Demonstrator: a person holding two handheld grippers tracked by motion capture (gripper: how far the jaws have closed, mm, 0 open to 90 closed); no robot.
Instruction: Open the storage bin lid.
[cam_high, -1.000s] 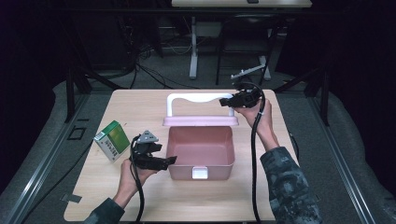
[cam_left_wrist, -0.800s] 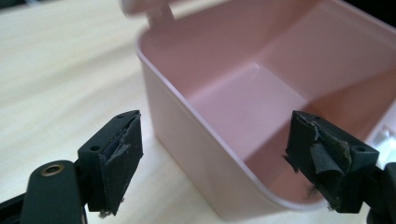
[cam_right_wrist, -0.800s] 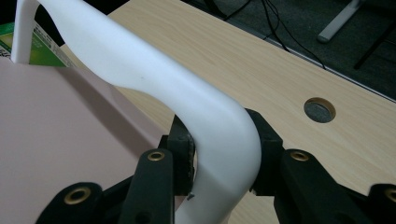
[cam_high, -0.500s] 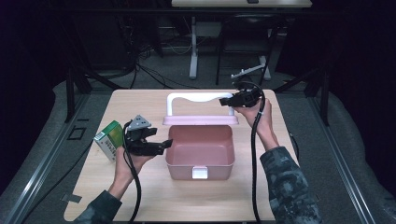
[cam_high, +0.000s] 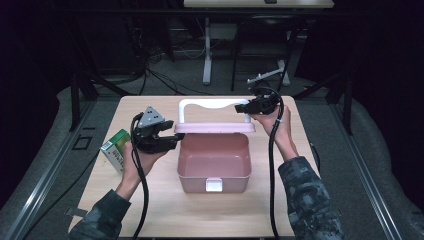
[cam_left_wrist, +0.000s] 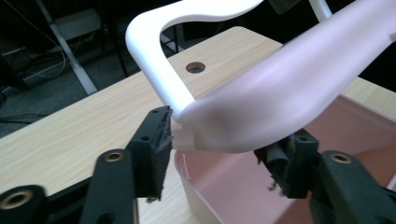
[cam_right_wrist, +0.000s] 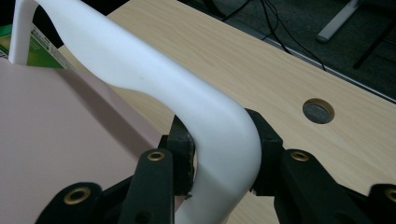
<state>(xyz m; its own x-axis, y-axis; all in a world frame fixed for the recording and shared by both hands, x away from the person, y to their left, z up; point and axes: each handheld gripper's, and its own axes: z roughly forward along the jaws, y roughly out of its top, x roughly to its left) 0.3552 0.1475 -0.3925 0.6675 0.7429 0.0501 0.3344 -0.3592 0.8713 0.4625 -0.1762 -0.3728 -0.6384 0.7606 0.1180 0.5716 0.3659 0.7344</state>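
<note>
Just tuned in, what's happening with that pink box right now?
A person is working the pink box with two tools. The right tool is clamped on the lid's white handle, holding the lid up. The left tool has just been closing around the lid's left corner. A green carton lies on the table beside it.

Smooth pink plastic lid (cam_left_wrist: 280, 93), wood-grain table (cam_left_wrist: 70, 135)
</note>
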